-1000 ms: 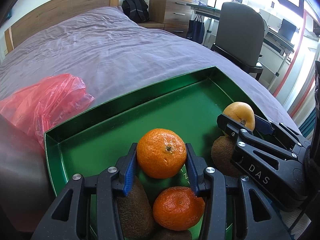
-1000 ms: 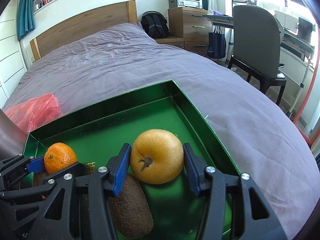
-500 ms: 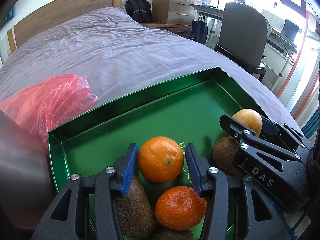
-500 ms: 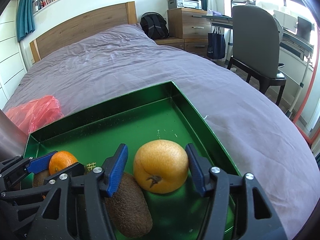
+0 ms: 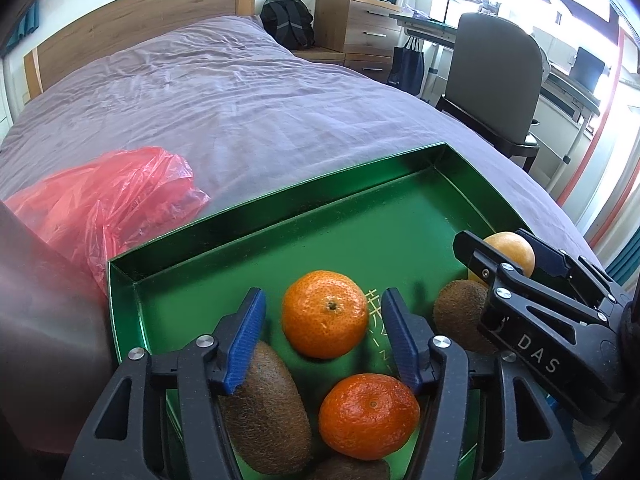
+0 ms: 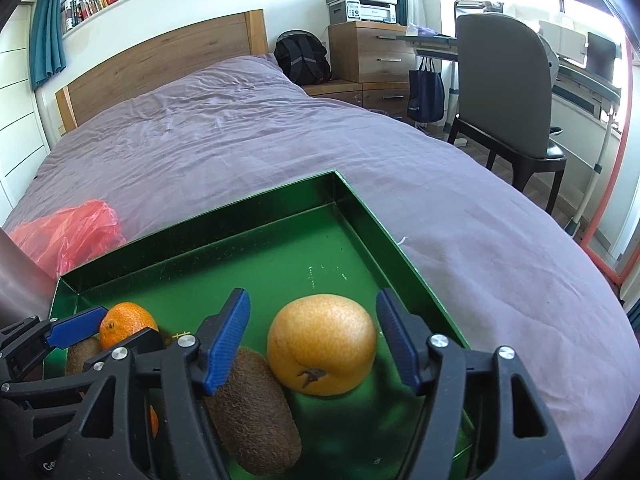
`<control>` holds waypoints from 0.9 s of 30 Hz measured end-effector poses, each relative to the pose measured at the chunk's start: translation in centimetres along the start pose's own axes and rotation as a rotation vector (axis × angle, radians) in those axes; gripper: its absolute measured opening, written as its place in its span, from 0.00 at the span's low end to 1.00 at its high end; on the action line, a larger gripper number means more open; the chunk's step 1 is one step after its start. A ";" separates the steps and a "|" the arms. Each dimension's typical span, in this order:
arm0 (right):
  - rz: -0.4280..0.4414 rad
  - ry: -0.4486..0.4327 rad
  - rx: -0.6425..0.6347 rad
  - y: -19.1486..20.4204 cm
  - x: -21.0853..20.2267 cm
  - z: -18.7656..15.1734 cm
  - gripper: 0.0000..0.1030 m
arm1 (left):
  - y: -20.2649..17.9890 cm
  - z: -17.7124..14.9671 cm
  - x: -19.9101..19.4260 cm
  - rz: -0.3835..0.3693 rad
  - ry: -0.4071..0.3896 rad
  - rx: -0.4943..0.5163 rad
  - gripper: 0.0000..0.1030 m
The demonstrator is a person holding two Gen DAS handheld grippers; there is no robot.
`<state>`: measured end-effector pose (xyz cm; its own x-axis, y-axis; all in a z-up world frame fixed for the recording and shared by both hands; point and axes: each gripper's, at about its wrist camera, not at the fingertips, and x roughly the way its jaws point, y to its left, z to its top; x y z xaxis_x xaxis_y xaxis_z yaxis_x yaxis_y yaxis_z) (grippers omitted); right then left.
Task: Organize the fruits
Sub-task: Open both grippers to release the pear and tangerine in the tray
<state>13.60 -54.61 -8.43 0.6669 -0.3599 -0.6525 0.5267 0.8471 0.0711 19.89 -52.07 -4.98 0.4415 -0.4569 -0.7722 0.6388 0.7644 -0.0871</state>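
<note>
Left wrist view: left gripper [image 5: 324, 336] jaws are opening, freeing the mandarin [image 5: 325, 314] now resting mid green tray [image 5: 256, 220]. Right gripper [image 6: 314, 336] jaws gape wide; released yellow orange [image 6: 322, 344] sits at tray's three o'clock.

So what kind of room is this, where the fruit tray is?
It looks like a bedroom that doubles as a study. The green tray sits on a big bed with a wooden headboard, and beside it stand a desk chair and a printer on a chest of drawers.
</note>
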 end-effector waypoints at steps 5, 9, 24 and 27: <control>-0.012 -0.009 0.002 -0.1 -0.2 0.1 1.00 | 0.1 0.0 -0.2 0.008 -0.009 -0.004 0.56; -0.019 -0.019 -0.001 0.0 -0.5 0.2 1.00 | 0.2 0.1 -0.6 0.024 -0.025 -0.004 0.58; -0.053 -0.060 -0.029 0.5 -1.8 0.5 1.00 | 0.7 0.1 -1.6 0.060 -0.061 -0.013 0.65; -0.058 -0.067 -0.034 0.6 -1.9 0.7 1.00 | 0.9 0.1 -1.7 0.060 -0.062 -0.016 0.65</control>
<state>13.01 -53.64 -6.63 0.6699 -0.4336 -0.6027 0.5482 0.8363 0.0077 19.73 -50.65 -3.70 0.5176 -0.4368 -0.7357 0.5998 0.7985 -0.0520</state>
